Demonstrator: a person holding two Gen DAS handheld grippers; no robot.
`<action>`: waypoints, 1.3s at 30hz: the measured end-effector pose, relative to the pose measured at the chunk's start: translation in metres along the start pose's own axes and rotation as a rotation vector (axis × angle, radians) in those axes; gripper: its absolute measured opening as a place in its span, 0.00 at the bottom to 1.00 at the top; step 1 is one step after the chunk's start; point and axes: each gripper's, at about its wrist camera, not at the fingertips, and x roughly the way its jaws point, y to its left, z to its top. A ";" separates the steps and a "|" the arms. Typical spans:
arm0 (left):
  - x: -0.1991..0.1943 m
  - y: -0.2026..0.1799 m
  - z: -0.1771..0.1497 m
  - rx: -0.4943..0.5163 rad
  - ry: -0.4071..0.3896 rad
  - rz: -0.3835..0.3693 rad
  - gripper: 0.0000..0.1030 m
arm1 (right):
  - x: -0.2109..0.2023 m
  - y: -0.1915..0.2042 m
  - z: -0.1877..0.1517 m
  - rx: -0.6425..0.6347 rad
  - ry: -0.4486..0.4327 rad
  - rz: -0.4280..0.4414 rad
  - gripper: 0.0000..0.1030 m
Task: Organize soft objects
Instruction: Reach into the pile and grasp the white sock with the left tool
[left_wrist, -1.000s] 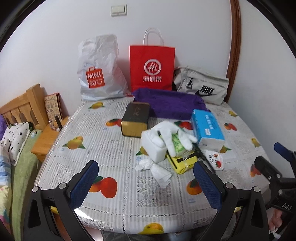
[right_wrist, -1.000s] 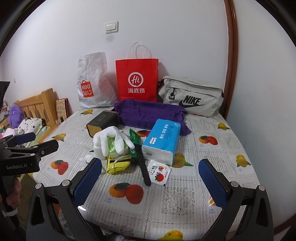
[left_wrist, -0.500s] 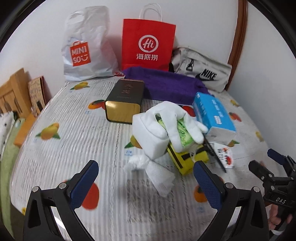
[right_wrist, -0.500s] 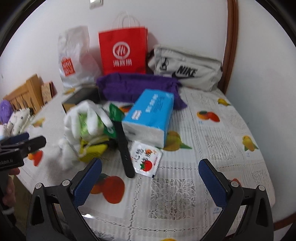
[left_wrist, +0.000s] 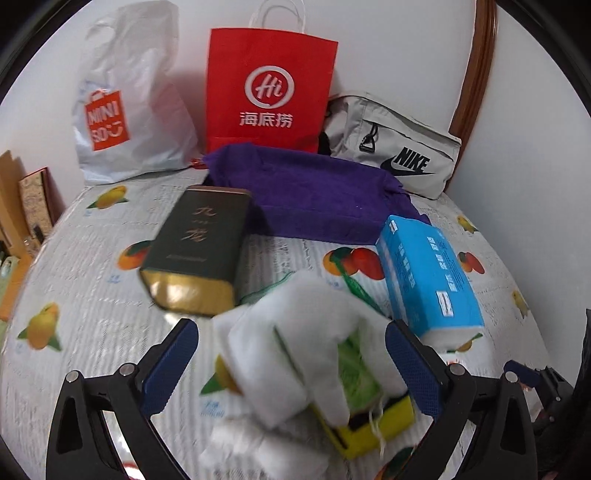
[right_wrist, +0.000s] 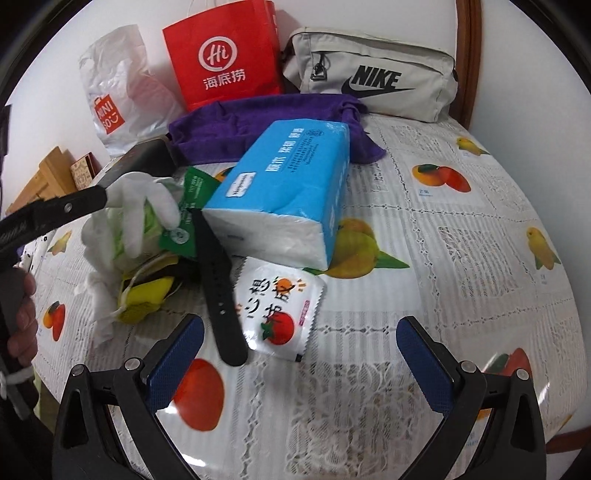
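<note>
A round table (right_wrist: 461, 236) under a fruit-print cloth fills the room's corner; at its back lean a white Miniso bag (left_wrist: 129, 99), a red paper bag (left_wrist: 269, 85) and a grey Nike pouch (right_wrist: 373, 74); before them lies a purple towel (left_wrist: 314, 192); nearer sit a blue tissue pack (right_wrist: 295, 177) and a dark tin (left_wrist: 199, 240); the white glove (left_wrist: 295, 339) lies heaped on a yellow packet (left_wrist: 373, 424), between the left gripper (left_wrist: 291, 365)'s spread fingers; the right gripper (right_wrist: 299, 362) gapes too, empty, near a black strap (right_wrist: 218, 291) and a tomato sachet (right_wrist: 277, 306).
</note>
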 end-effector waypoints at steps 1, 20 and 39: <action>0.006 -0.002 0.003 0.008 0.008 0.000 0.99 | 0.003 -0.002 0.001 0.003 0.003 0.001 1.00; 0.026 0.002 0.008 0.091 0.034 -0.008 0.16 | 0.018 -0.006 0.016 -0.011 -0.019 0.098 0.99; -0.044 0.054 -0.010 -0.002 -0.025 0.084 0.16 | 0.031 -0.014 0.012 0.019 -0.003 0.049 0.96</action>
